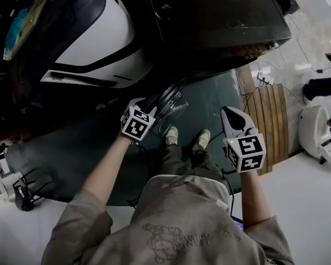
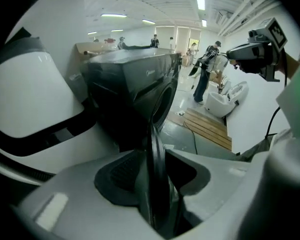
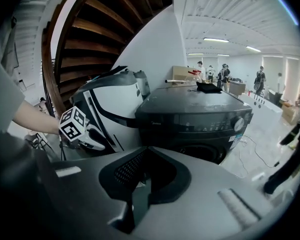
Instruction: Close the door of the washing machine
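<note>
Left gripper [image 2: 157, 194]: jaws pinched on the rim of the door [image 2: 155, 149], one pad on each face. Rim stands upright between the pads, seen edge-on.

Door position: swung wide open, standing out from the front of the washing machine [image 2: 135, 84] toward the person. In the head view, just ahead of the left gripper and beyond the shoes [image 1: 171, 135].

Door appearance: round, with a dark glossy rim and clear domed glass at the centre. Thin and black along the gripped edge.

Right gripper [image 3: 140, 184]: jaws pressed together, nothing between them. Held in the air to the right of the door, apart from it, pointed at the machine's front.

Washing machine: dark front-loader. Control strip across the top of the front, round knob at its right end. Drum opening below the strip dark and uncovered. Dark item lying on the lid.

Floor: dark green mat [image 1: 209, 93] under door and feet. Wooden slatted platform [image 1: 267, 115] at its right edge.

Left of machine: large white-and-black curved housing [image 1: 99, 32], close alongside.

Far background: several people standing in a bright hall.
</note>
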Demonstrator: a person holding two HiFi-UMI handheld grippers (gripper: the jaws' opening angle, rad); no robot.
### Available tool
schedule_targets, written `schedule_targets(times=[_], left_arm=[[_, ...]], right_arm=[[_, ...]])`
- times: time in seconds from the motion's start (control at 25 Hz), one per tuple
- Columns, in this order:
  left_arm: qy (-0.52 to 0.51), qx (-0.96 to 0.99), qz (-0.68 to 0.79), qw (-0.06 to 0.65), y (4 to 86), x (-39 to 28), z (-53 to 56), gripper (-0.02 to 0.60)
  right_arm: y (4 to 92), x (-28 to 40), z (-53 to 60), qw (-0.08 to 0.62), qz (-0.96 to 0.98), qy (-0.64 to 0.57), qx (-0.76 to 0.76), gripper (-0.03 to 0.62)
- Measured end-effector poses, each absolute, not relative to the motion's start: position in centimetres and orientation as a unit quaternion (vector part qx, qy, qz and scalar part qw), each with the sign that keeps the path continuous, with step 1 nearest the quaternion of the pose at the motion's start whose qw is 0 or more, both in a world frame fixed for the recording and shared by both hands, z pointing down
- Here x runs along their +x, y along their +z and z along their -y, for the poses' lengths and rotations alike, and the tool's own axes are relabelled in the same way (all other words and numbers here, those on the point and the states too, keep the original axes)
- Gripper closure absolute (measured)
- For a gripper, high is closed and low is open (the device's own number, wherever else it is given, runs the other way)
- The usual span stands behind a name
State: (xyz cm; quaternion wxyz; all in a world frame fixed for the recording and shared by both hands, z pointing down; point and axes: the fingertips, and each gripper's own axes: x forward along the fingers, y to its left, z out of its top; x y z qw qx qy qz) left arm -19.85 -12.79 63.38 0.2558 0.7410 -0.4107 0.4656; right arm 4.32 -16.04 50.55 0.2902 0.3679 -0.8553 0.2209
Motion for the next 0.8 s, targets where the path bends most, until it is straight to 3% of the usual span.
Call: schedule_targets(times=[0.28,0.8], left_arm=[[0.43,0.716,0.412,0.363,67.9,-20.9,11.7,0.419],[0.449,0.696,0.392,0.4,71.8,-20.4,9.9,0.414]], right_arm=[[53.6,3.9,15.6,0.305,0.851,0.234,0.358,0.566],[56.6,4.0,14.3,0.326,0.847,0.247,0.341,0.566]])
